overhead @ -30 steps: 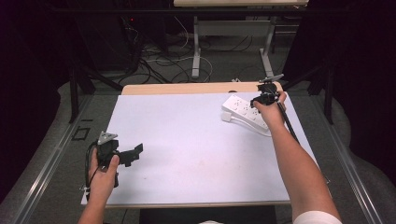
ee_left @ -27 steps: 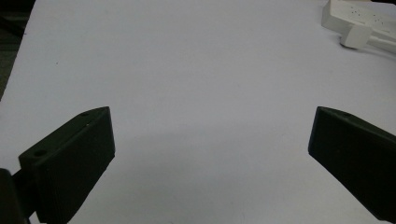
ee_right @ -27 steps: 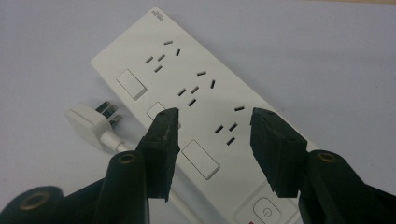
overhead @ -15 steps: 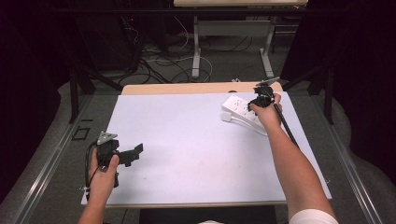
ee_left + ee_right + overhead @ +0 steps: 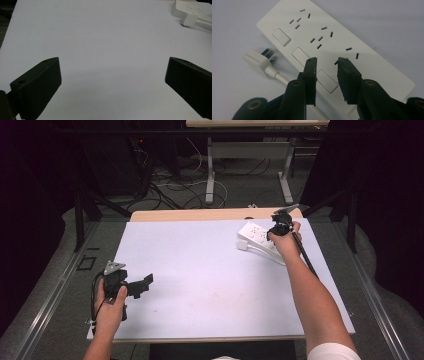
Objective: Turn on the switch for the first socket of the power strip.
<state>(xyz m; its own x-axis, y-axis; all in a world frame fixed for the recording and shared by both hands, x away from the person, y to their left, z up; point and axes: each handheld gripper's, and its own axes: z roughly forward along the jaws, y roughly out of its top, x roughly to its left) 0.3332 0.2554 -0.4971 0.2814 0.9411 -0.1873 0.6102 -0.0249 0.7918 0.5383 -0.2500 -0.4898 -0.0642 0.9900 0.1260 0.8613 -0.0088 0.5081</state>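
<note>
A white power strip (image 5: 253, 233) lies at the far right of the white table top (image 5: 210, 275), its switches and sockets facing up (image 5: 332, 37). Its white plug (image 5: 259, 61) rests on the table beside it, on the end of its cable. My right gripper (image 5: 327, 60) hovers just over the strip's near end, jaws only narrowly open and holding nothing; the high view shows it in the person's hand (image 5: 276, 229). My left gripper (image 5: 145, 282) sits low at the near left, jaws wide open (image 5: 112, 62) and empty. The strip (image 5: 190, 8) lies far ahead of it.
A wooden strip (image 5: 200, 215) edges the table's far side. Beyond it are desk legs (image 5: 210, 170) and loose cables on the floor. Metal rails (image 5: 55, 290) run along both sides of the table.
The right hand has shifted slightly left and nearer, bringing its gripper over the power strip's near end. The left gripper has stayed where it was.
</note>
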